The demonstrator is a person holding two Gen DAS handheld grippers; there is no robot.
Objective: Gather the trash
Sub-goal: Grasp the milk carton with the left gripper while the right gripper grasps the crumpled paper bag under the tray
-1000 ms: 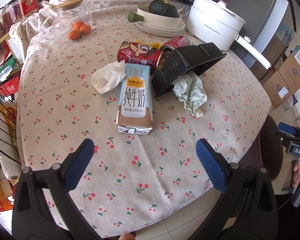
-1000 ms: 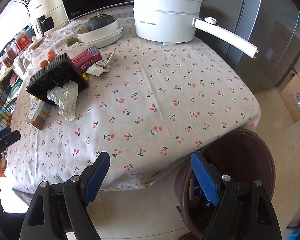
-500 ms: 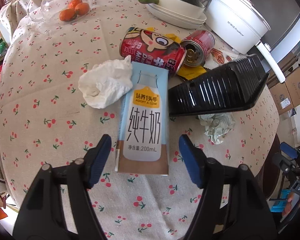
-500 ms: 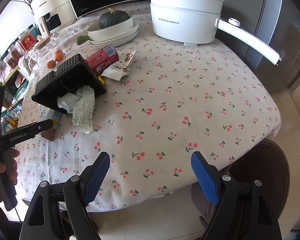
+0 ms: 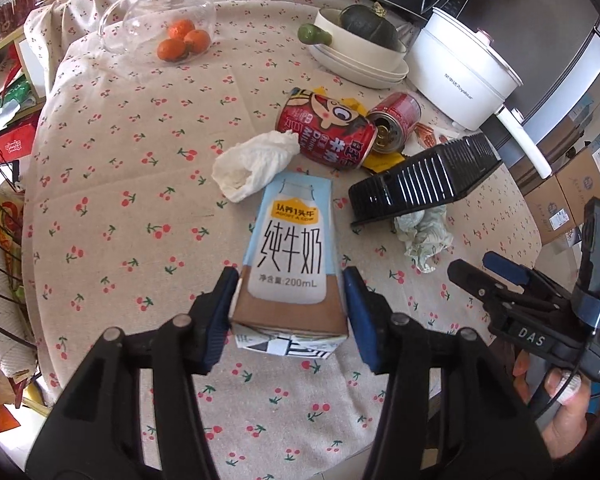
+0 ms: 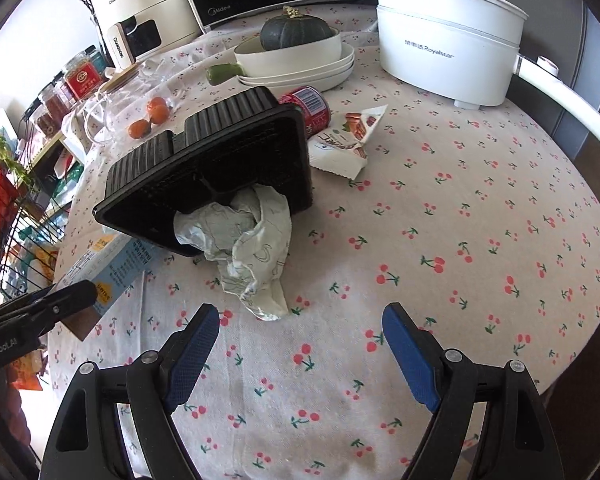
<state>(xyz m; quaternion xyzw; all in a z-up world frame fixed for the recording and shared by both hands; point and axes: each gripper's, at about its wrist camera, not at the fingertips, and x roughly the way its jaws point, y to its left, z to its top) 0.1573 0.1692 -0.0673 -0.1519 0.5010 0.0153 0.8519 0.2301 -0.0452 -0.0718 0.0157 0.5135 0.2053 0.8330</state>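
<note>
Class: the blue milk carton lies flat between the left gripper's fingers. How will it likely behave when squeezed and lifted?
The milk carton is probably light, perhaps empty. Its flat sides suit the left gripper, though thin card may dent. Lying flat, it shouldn't roll.

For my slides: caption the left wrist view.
Left tongs straddle the milk carton lying flat among cans, tissue and a tipped black tray.

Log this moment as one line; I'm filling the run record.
left claw: straddling milk carton, contact unclear | right claw: open, empty, above tablecloth | crumpled paper: untouched
</note>
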